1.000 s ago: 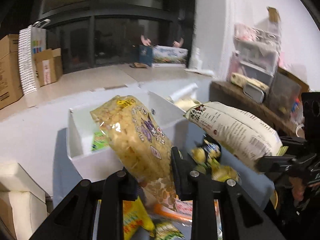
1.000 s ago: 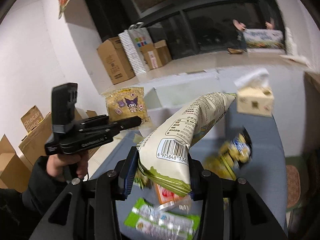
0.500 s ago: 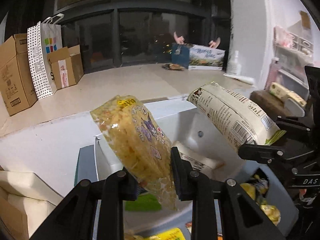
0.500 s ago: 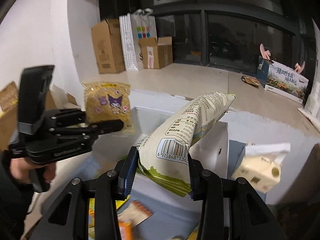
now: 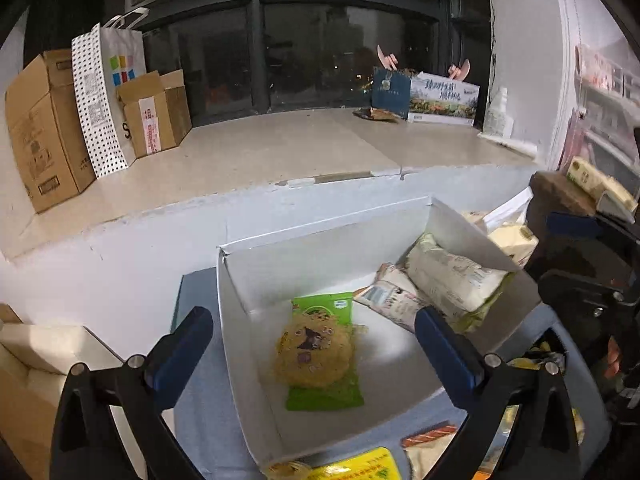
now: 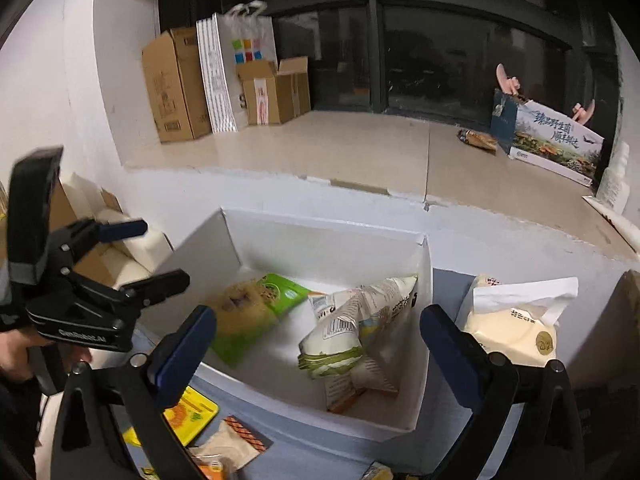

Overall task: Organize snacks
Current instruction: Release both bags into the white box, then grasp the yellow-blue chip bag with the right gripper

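A white open box (image 5: 240, 320) (image 6: 424, 280) stands on the blue-grey table. In it lie a yellow snack bag with a cartoon face (image 5: 314, 354) (image 6: 244, 312) on a green packet (image 5: 324, 398) (image 6: 280, 292), and a white-green snack bag (image 5: 452, 284) (image 6: 352, 328) leaning on another packet by the right wall. My left gripper (image 5: 316, 344) is open and empty over the box; it also shows at the left in the right wrist view (image 6: 140, 256). My right gripper (image 6: 320, 344) is open and empty above the box's near edge.
A tissue pack (image 6: 516, 320) stands right of the box. Loose snack packets (image 6: 192, 408) (image 5: 360, 466) lie on the table in front. Cardboard boxes (image 5: 44, 128) and a paper bag (image 5: 108, 92) stand on the window ledge behind. White blocks (image 5: 24, 352) are at the left.
Both grippers have opened and let go of their bags. The yellow bag and the white-green bag now lie inside the white box. Both views have come closer to the box.
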`<state>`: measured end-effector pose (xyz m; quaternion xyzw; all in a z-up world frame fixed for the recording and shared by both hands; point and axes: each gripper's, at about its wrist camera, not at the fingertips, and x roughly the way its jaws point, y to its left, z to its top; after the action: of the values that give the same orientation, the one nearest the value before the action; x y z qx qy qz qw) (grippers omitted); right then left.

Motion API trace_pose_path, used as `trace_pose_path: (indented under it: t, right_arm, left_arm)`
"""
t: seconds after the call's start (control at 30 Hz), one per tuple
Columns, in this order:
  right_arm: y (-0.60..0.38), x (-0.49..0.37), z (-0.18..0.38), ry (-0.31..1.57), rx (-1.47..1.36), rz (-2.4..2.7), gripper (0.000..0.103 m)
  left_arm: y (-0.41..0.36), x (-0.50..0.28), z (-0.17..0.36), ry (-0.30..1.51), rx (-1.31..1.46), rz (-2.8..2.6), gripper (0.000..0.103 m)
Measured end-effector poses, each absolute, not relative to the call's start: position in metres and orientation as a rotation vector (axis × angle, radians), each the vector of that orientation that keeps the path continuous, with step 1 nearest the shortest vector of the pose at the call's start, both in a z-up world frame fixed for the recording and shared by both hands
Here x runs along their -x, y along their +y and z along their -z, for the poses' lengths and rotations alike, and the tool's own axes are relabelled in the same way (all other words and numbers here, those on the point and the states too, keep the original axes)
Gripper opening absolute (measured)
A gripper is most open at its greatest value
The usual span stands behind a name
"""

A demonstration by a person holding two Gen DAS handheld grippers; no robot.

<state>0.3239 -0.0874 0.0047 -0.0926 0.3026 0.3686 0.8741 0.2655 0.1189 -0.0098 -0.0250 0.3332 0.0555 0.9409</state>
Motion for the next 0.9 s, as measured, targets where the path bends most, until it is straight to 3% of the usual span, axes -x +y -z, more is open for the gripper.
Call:
trace_pose_path:
  t: [0.4, 0.9]
  right_arm:
    - [-0.141, -0.235, -0.025, 0.524, 0.032, -0.88, 0.103]
    - [-0.233, -0.114, 0.01, 0.49, -0.048, -0.794, 0.103]
  left_arm:
    - [0.093, -0.16, -0.013, 0.509, 0.165, 0.034, 0.103]
    - [0.049, -0.037, 0.017, 0.526, 0.24, 0.058, 0.103]
